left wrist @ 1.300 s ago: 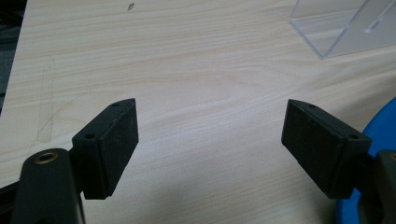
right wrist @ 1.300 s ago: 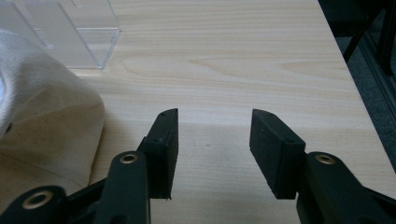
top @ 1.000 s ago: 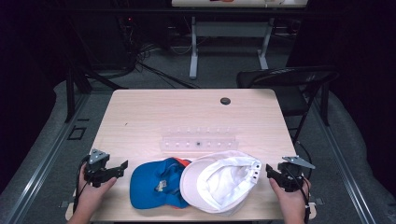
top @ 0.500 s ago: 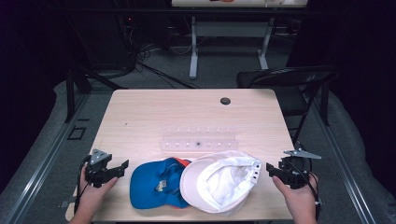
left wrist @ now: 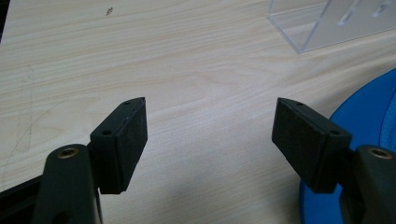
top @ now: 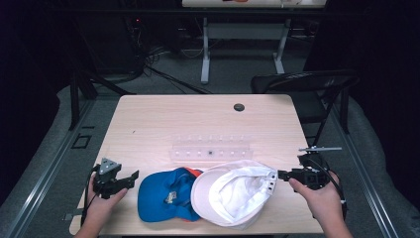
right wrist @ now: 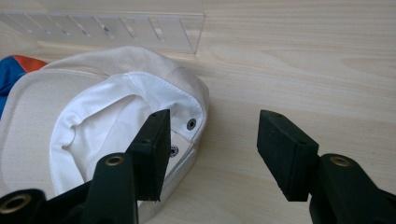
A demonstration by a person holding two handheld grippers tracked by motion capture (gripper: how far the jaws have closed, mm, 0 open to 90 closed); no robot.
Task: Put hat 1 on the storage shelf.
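Note:
A white cap (top: 233, 191) lies upside down at the table's front, its edge over a blue cap (top: 166, 193) with an orange patch on its left. My right gripper (top: 281, 174) hovers just right of the white cap, pointing left at its back rim. Its jaws have just been opening and now stand wide. In the right gripper view (right wrist: 215, 119) the left jaw hangs over the white cap (right wrist: 107, 116) near a snap; the pads press on nothing. My left gripper (top: 131, 177) rests left of the blue cap, open (left wrist: 211, 112) over bare wood, blue cap (left wrist: 373, 112) beside its right jaw.
A clear acrylic rack (top: 210, 151) with several slots stands just behind the caps; it shows too in the gripper views (left wrist: 327, 23) (right wrist: 116, 25). A black round grommet (top: 239, 107) sits at the table's (top: 198, 119) far side. A dark folding chair (top: 302, 84) stands past the right far corner.
My right hand has lifted its gripper off the table beside the white cap, and its jaws stand a little wider. The left gripper and both caps have not moved.

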